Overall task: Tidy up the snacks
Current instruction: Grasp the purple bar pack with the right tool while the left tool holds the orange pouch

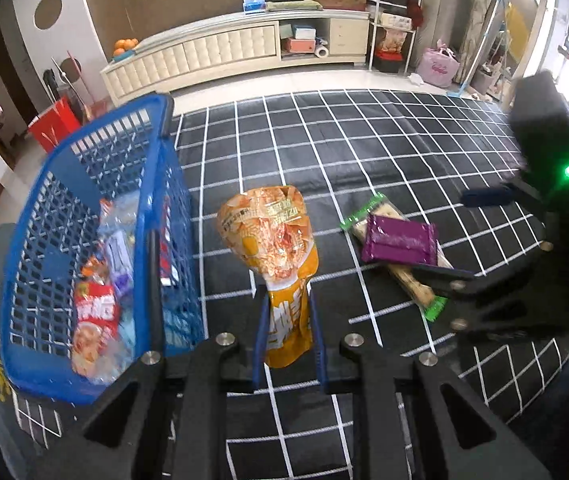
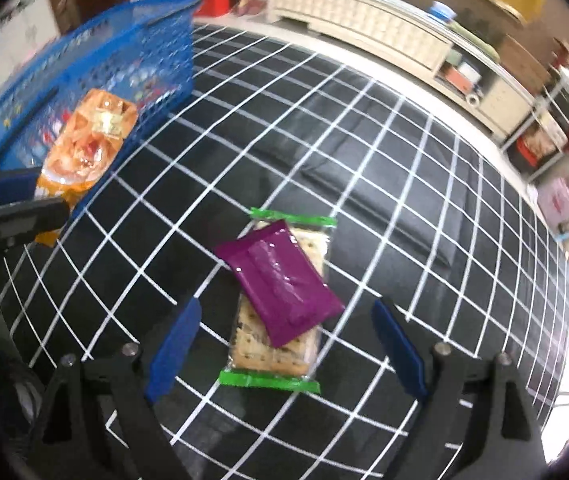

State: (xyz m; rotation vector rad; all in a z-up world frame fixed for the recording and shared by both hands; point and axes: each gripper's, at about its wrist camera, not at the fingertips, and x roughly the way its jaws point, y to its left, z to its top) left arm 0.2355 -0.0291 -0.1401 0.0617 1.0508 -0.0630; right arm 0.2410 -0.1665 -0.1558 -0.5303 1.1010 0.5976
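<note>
Between the pads of the left hand-held gripper, an orange snack pouch is pinched by its lower end, lifted beside the blue basket. It looks light, crinkly and slippery, so that flat end seems the safest hold. The right hand-held gripper hangs wide open, holding nothing, over the purple packet on the desk.

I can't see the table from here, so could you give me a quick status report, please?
Left gripper shut on orange snack bag, beside blue basket. Right gripper open over purple packet on cracker pack. Nothing blocking.
</note>
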